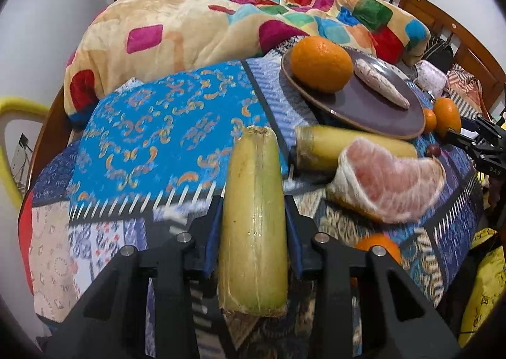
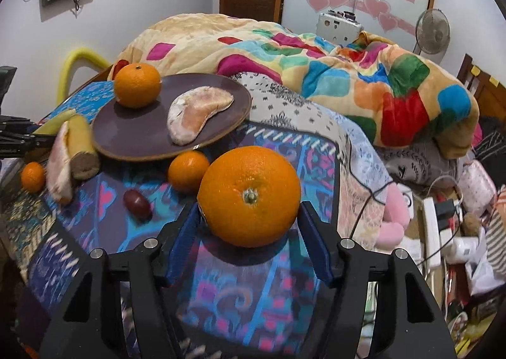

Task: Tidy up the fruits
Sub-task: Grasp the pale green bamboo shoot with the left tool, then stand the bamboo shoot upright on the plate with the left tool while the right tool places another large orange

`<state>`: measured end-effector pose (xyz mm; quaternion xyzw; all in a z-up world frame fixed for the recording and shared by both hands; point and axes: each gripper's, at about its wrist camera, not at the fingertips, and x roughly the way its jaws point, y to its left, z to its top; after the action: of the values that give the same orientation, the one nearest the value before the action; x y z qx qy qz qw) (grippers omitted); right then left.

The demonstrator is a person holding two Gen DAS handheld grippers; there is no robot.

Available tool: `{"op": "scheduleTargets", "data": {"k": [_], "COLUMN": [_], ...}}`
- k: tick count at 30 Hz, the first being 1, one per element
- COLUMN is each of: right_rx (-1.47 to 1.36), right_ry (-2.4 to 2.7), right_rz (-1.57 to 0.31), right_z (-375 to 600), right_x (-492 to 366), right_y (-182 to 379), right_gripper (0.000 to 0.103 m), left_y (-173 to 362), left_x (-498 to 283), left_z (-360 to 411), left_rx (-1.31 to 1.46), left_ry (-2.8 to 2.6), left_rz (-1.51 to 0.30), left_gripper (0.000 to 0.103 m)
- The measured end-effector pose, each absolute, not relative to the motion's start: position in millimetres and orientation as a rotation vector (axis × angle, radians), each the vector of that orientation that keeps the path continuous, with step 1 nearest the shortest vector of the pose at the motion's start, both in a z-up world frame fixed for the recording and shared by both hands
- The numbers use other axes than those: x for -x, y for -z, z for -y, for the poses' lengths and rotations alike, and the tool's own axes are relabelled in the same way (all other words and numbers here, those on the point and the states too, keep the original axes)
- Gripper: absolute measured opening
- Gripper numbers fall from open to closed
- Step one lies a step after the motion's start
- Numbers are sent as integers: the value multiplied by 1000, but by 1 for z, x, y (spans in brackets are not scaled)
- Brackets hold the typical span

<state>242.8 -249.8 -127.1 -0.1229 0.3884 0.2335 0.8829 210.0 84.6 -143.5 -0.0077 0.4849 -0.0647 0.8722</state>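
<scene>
My left gripper (image 1: 253,210) is shut on a yellow-green sugarcane piece (image 1: 253,226), held lengthwise between the fingers above the bed. A second cane piece (image 1: 335,147) and a pink pomelo wedge (image 1: 392,182) lie to its right. A brown plate (image 1: 373,106) holds an orange (image 1: 321,63) and a pomelo segment (image 1: 381,84). My right gripper (image 2: 249,220) is shut on a big orange (image 2: 249,196). In the right wrist view the plate (image 2: 136,134) lies ahead left, with a small orange (image 2: 188,171), a grape (image 2: 136,203) and another small orange (image 2: 32,176) on the cloth.
A colourful blanket (image 2: 316,68) is heaped at the back of the bed. The patterned bedcover (image 1: 151,125) stretches left of the plate. A wooden headboard (image 1: 442,21), cables and a power strip (image 2: 433,232) lie at the right. A yellow chair (image 1: 12,137) stands at the left.
</scene>
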Motion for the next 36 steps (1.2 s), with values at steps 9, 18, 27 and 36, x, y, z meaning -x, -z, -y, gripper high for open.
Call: {"op": "scheduleTargets", "data": {"k": [9,18,27,36], "right_rx": [259,237,201,179], "right_ry": [-483,-483,-478,-522], "right_rz": [-817,-803,-734,-728], "right_z": [245,243,246,246], "right_x": [-247,-250,-243,-250], "right_y": [129,132,113,95], "right_gripper": [61,61,57,6], "left_y": [142,142,96,49], "left_x": [-217,-232,-217,-212], "left_z": [-80,-78,-64,-41], "left_rx": [-6,-9,-38,-25], "left_ry": [154,143,152,215], "left_rz": [-1059,-1046,-909,-789], "left_gripper": [37,36,36,36]}}
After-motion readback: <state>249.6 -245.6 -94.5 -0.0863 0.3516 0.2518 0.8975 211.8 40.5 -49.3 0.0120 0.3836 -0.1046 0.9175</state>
